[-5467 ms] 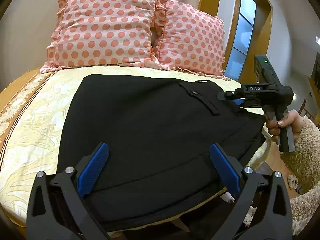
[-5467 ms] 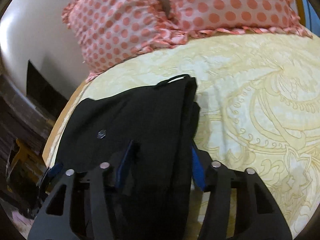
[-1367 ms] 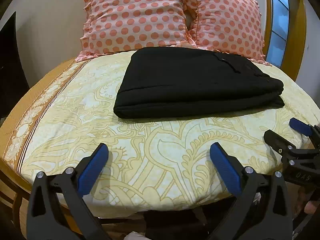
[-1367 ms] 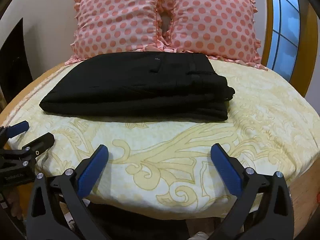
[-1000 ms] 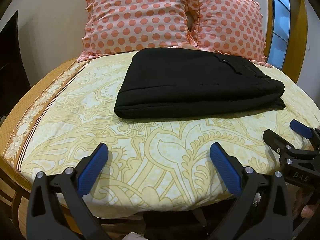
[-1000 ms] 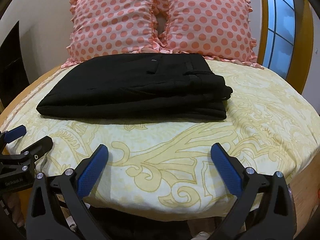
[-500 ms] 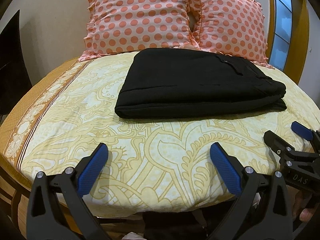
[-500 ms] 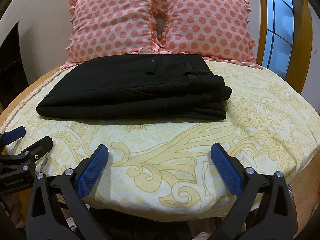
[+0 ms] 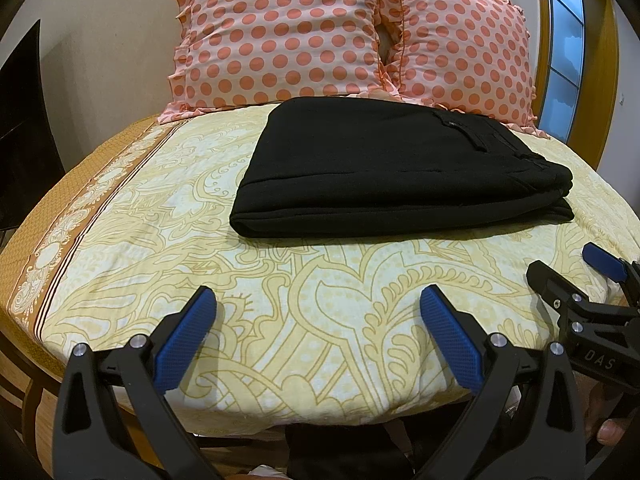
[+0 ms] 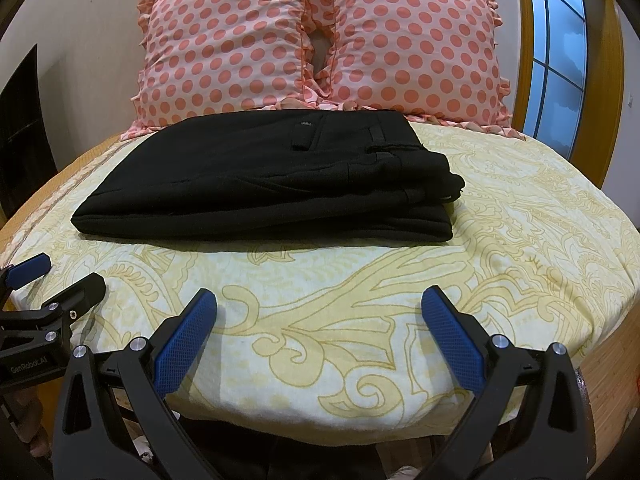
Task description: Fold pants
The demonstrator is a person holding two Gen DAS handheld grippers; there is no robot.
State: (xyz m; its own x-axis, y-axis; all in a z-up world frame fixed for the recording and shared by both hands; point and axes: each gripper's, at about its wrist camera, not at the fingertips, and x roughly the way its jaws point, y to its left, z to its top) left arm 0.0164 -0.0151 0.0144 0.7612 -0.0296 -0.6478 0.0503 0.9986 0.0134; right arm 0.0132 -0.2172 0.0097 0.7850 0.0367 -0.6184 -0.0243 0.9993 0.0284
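The black pants lie folded in a flat stack in the middle of the bed, also seen in the right wrist view, with the button and waistband on top at the right. My left gripper is open and empty, held back over the bed's front edge. My right gripper is open and empty too, beside it. The right gripper shows at the right edge of the left wrist view; the left gripper shows at the left edge of the right wrist view. Neither touches the pants.
A yellow patterned bedsheet covers the bed. Two pink polka-dot pillows lean against the wall behind the pants. A wooden-framed window stands at the right. A dark object stands left of the bed.
Both grippers let go of the pants and pulled back to the bed's front edge. Over the last second they barely drift; the folded pants stay still.
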